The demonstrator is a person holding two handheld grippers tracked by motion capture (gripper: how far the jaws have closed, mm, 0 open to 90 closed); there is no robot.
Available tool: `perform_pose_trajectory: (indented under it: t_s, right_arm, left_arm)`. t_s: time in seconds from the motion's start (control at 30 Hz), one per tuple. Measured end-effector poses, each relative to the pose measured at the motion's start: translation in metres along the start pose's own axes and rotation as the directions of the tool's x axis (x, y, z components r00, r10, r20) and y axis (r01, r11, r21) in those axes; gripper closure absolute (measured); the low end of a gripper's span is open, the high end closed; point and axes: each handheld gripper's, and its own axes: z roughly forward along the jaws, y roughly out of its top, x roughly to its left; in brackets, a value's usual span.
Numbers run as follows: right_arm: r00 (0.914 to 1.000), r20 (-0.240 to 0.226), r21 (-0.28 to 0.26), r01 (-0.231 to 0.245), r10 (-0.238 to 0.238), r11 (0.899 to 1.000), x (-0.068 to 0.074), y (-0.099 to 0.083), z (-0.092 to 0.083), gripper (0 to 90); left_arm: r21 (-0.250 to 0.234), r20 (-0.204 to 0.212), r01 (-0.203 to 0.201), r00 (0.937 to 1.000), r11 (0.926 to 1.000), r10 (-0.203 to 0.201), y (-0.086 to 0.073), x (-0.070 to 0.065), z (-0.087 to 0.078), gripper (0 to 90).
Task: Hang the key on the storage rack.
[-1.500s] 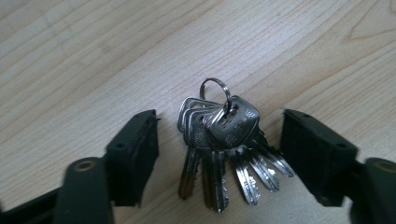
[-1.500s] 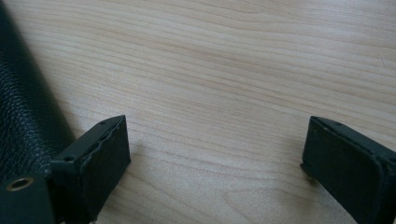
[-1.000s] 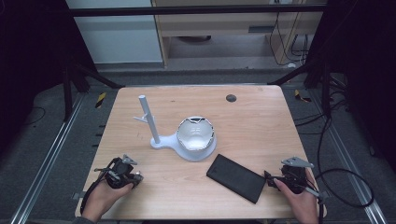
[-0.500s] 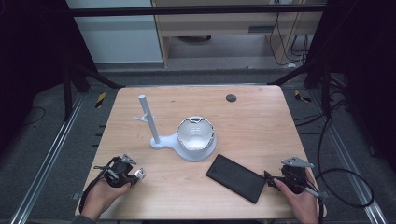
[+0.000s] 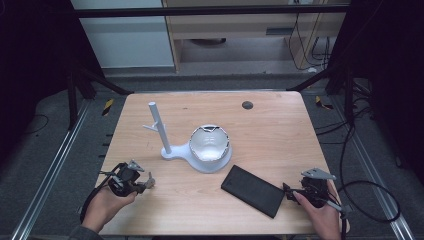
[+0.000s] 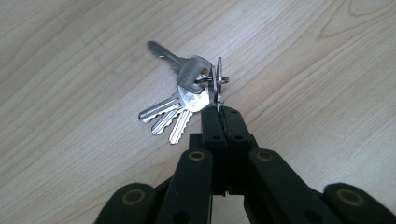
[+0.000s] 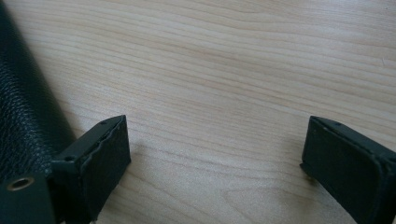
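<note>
A bunch of silver keys [image 6: 184, 95] on a ring lies at the table's front left, also seen as the keys [image 5: 148, 182] in the high view. My left gripper [image 6: 220, 112] has just been closing and is shut on a flat piece of the key ring. In the high view the left gripper [image 5: 142, 184] sits low over the wood in a hand. My right gripper [image 7: 212, 140] stands open over bare wood, its jaws wide apart. It rests at the front right as the right gripper [image 5: 289, 191], next to a black leather case [image 5: 253, 190].
A white stand [image 5: 172, 150] with an upright post and a side peg holds a white bowl-like shell [image 5: 209, 142] mid-table. A small dark disc [image 5: 247, 105] lies at the far right. The black case [image 7: 21, 121] edges the right gripper view's left.
The left gripper's jaws have come together on the key ring. The left hand shifted slightly. The right gripper has stayed where it was.
</note>
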Motion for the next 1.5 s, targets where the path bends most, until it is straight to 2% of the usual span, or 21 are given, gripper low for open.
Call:
perform_pose_trajectory:
  t_s: [0.2, 0.3, 0.47, 0.67, 0.8, 1.0, 1.37, 1.5]
  right_arm:
    - [1.0000, 0.000, 0.000, 0.000, 0.000, 1.000, 0.000, 0.000, 0.000, 7.7]
    - [1.0000, 0.000, 0.000, -0.001, 0.001, 1.000, 0.000, 0.000, 0.000, 7.7]
    - [1.0000, 0.001, -0.001, 0.003, -0.003, 1.000, 0.000, 0.000, 0.000, 7.7]
    - [1.0000, 0.001, -0.001, 0.003, -0.003, 1.000, 0.000, 0.000, 0.000, 7.7]
    - [1.0000, 0.000, 0.000, 0.000, 0.000, 1.000, 0.000, 0.000, 0.000, 7.7]
    - [1.0000, 0.000, 0.000, -0.001, 0.001, 1.000, 0.000, 0.000, 0.000, 7.7]
    - [1.0000, 0.001, 0.000, -0.004, 0.004, 1.000, 0.000, 0.000, 0.000, 7.8]
    - [1.0000, 0.001, -0.001, -0.002, 0.002, 1.000, 0.000, 0.000, 0.000, 7.9]
  left_arm:
    - [0.015, -0.003, -0.012, 0.9999, 0.9998, 0.012, 0.003, 0.002, -0.009, 89.7]
    - [0.013, 0.003, -0.014, 0.9999, 0.9998, 0.014, 0.008, 0.005, -0.024, 89.8]
    - [0.019, -0.014, -0.042, 0.9990, 0.9989, 0.042, 0.017, 0.005, -0.048, 89.8]
    - [0.026, -0.027, -0.069, 0.9972, 0.9973, 0.070, 0.032, 0.001, -0.079, 89.8]
    - [0.030, -0.051, -0.093, 0.9942, 0.9952, 0.095, 0.041, -0.002, -0.098, 89.8]
    - [0.018, -0.048, -0.110, 0.9927, 0.9937, 0.111, 0.055, -0.005, -0.127, 89.8]
    - [0.025, -0.029, -0.124, 0.9917, 0.9919, 0.125, 0.074, -0.004, -0.151, 89.8]
    - [0.027, -0.040, -0.124, 0.9913, 0.9919, 0.125, 0.080, -0.002, -0.160, 89.8]
